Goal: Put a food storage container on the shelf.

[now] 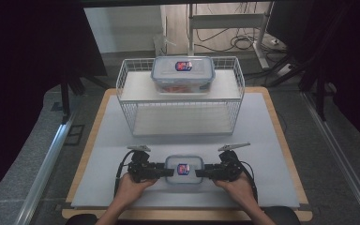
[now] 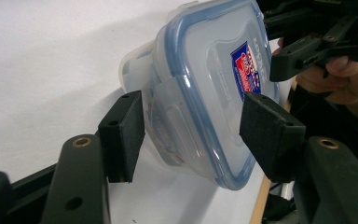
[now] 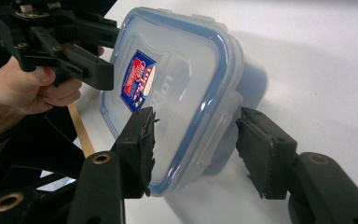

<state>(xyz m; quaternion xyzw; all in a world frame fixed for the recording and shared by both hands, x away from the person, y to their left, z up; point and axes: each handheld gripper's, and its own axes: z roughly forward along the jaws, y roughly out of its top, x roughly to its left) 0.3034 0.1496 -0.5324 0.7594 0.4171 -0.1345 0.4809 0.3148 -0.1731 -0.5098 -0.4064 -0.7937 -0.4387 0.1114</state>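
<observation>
Container (image 1: 183, 169) lid-up, long axis left-right, each end pinched by left hand-held gripper (image 1: 168, 172) and right hand-held gripper (image 1: 200, 173).

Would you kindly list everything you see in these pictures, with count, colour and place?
small lidded box: one, clear with blue-rimmed lid and red-blue label, near edge of the mat, between both grippers.
large lidded box: one, clear with blue rim, on the rack's upper shelf.
wire rack: one, white, far half of the mat.
mat: one, pale grey, on the board.
board: one, light wood, under the mat.
left gripper: one, black, jaws at the small box's left end.
right gripper: one, black, jaws at its right end.
hands: two, holding the grippers.
</observation>
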